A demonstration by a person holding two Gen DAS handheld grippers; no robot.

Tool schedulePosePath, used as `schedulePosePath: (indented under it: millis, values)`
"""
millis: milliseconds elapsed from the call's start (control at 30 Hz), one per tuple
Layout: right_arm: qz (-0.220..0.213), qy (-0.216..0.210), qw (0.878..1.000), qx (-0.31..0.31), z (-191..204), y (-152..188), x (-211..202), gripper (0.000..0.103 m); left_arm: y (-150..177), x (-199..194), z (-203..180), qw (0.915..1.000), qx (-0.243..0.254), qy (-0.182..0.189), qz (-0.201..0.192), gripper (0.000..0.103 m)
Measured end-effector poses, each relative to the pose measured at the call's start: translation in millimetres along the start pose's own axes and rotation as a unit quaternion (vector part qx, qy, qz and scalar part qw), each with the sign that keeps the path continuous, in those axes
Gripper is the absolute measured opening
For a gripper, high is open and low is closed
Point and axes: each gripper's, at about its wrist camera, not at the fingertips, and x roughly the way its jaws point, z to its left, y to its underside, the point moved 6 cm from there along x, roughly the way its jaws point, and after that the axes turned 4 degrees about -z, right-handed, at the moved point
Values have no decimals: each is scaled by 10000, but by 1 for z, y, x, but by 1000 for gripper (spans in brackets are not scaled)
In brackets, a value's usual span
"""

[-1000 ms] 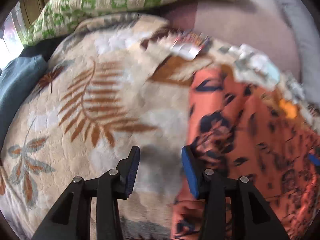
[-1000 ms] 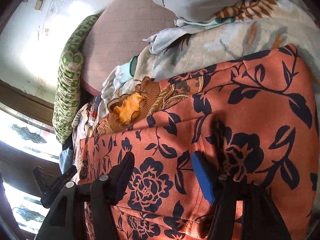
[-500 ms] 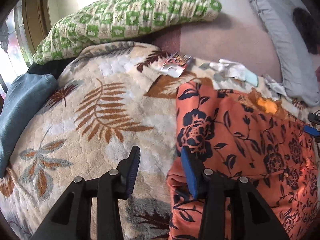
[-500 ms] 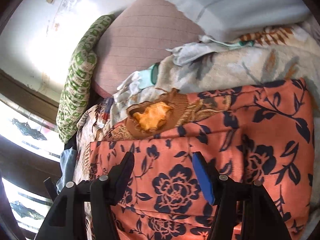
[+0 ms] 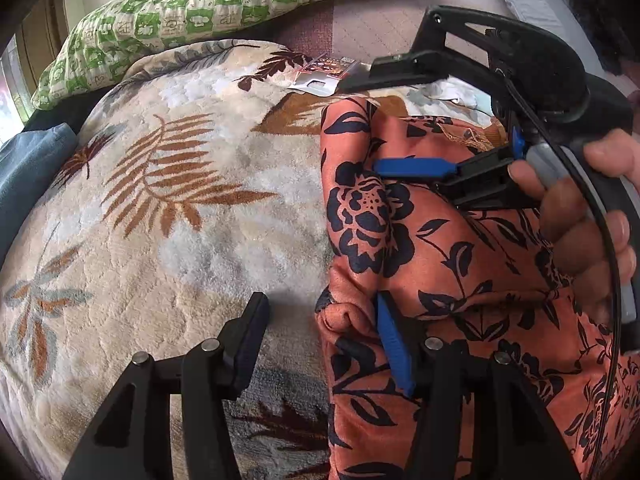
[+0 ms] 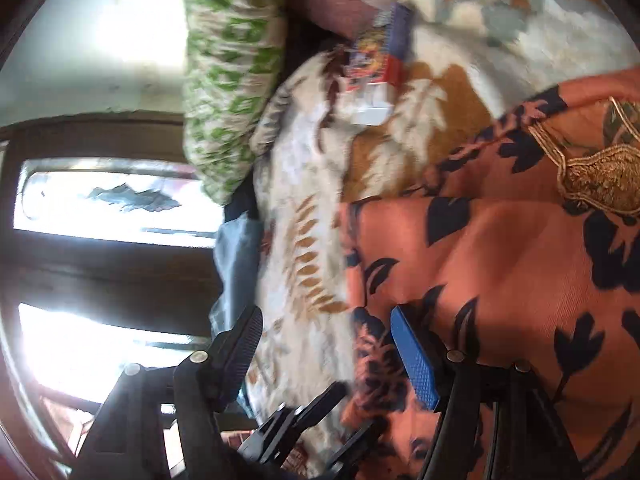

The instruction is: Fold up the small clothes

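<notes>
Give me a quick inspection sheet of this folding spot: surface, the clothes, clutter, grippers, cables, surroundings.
Surface: bed with a cream leaf-print blanket.
Job's things: orange flowered garment lying on the blanket, its left edge bunched up.
Clutter: small printed packet near the top of the blanket; blue cloth at the left edge.
Grippers: left gripper jaws opening, the garment's edge between them; right gripper carried by a hand, jaws opening over the garment's upper edge, nothing pinched.
Cables: black cable running along the right gripper's handle.
Surroundings: green checked pillow behind the blanket; window beyond the bed.
</notes>
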Motion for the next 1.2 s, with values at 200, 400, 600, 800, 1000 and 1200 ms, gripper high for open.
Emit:
schedulePosePath:
  millis: [200,400,600,800,1000,1200]
  values:
    - [-190,-636,9978,45,34,-11,-11,71,0,-1,0,9999,-58,37,-77,59]
    - [-457,94,9984,327,1,-18,6,55,-9,-20,5,9993,-262,232,-126,59]
    - [-918,-184,9956,67,-3,7,-95,74,-34,-21,3,9981,-360,269,-415,65]
    - [-1915,864,9756,646,-98,14,-216,77,-25,13,-1,9992,-124,-335,198,74]
    - [-2382,599,9676,594,-113,26,-294,80,-27,-47,2,9994,-143,-124,-298,75]
    - [-2523,730,9580,1155,-176,50,-350,75,15,-92,25,9981,-559,-46,-246,75]
